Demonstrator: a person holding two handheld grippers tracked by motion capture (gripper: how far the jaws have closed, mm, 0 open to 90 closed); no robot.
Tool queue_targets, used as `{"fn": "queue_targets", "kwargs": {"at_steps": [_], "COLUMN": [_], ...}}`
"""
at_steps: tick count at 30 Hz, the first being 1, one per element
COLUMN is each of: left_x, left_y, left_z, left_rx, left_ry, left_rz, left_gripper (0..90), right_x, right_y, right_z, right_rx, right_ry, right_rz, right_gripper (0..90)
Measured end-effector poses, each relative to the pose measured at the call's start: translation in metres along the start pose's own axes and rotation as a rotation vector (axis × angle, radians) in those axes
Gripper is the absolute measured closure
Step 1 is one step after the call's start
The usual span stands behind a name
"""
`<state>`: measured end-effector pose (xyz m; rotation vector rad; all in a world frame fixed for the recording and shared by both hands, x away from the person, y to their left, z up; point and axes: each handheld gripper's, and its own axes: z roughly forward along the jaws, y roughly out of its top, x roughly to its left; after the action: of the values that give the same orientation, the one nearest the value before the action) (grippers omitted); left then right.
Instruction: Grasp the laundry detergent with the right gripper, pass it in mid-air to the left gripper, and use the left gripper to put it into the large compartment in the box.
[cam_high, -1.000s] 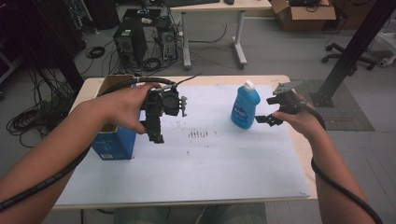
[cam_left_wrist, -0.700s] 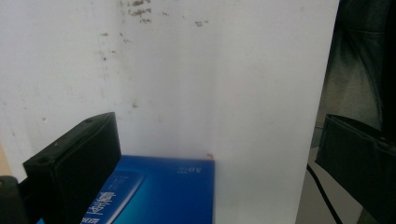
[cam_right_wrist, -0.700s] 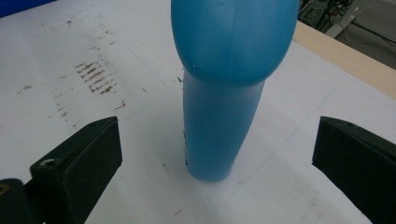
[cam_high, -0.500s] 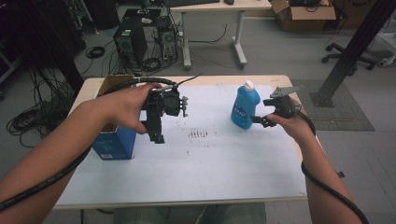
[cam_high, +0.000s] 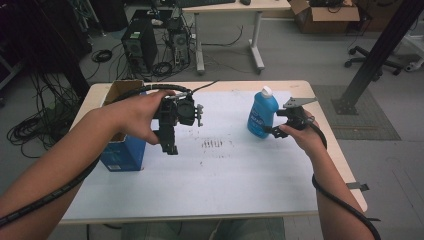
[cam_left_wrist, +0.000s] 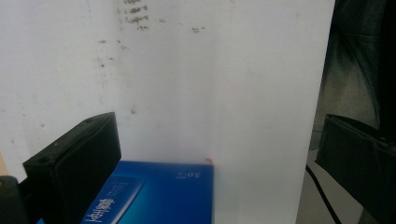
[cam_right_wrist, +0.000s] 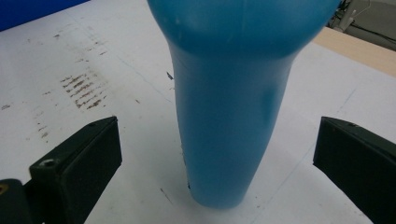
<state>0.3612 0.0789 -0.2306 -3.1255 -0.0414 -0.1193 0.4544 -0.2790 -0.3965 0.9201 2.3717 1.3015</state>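
Blue plastic bottle (cam_high: 261, 114) with a white cap stands upright on the white tabletop (cam_high: 225, 170), toward the far right part of it, and I use it as the landmark. My right gripper (cam_high: 278, 130) sits just right of the bottle, jaws spread wide either side of its lower body in the right gripper view (cam_right_wrist: 219, 135), nothing clamped yet. My left gripper (cam_high: 169, 142) hangs well left of the bottle, jaws apart and empty, above the blue carton (cam_left_wrist: 154, 196). Risk as I judge it: the bottle is tall with a narrow foot, so an off-centre close or a jaw nudging it first could tip it; smooth plastic could slip if I grip too low.
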Motion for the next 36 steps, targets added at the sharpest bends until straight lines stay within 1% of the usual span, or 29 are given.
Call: {"fn": "queue_targets", "kwargs": {"at_steps": [4, 6, 8, 14, 19, 24, 31, 33, 36], "left_x": [0.001, 0.002, 0.003, 0.003, 0.003, 0.003, 0.003, 0.004, 0.004], "left_y": [-0.002, -0.003, -0.003, -0.004, -0.005, -0.006, -0.008, -0.009, -0.009], "left_z": [0.001, 0.003, 0.003, 0.005, 0.006, 0.006, 0.008, 0.007, 0.007], "left_rx": [-0.002, -0.001, 0.001, 0.000, 0.003, 0.002, 0.002, 0.003, 0.003], "left_ry": [-0.001, -0.007, -0.007, -0.011, -0.011, -0.011, -0.015, -0.014, -0.013], "left_rz": [-0.006, -0.008, -0.011, -0.013, -0.014, -0.018, -0.023, -0.024, -0.024], "left_gripper": [0.2, 0.2, 0.2, 0.2, 0.2, 0.2, 0.2, 0.2, 0.2], "right_x": [-0.001, -0.001, -0.002, -0.003, -0.004, -0.004, -0.003, -0.003, -0.003], "right_y": [-0.004, -0.006, -0.007, -0.009, -0.012, -0.012, -0.013, -0.014, -0.014], "right_z": [0.006, 0.010, 0.013, 0.018, 0.023, 0.027, 0.032, 0.033, 0.033], "right_rx": [-0.006, -0.011, -0.015, -0.025, -0.053, -0.070, -0.102, -0.118, -0.125], "right_ry": [0.001, 0.009, 0.008, 0.005, 0.005, 0.003, -0.034, -0.038, -0.041], "right_rz": [0.009, 0.025, 0.029, 0.043, 0.065, 0.075, 0.102, 0.114, 0.115], "right_gripper": [1.0, 1.0, 1.0, 1.1, 0.9, 0.8, 0.4, 0.4, 0.4]}}
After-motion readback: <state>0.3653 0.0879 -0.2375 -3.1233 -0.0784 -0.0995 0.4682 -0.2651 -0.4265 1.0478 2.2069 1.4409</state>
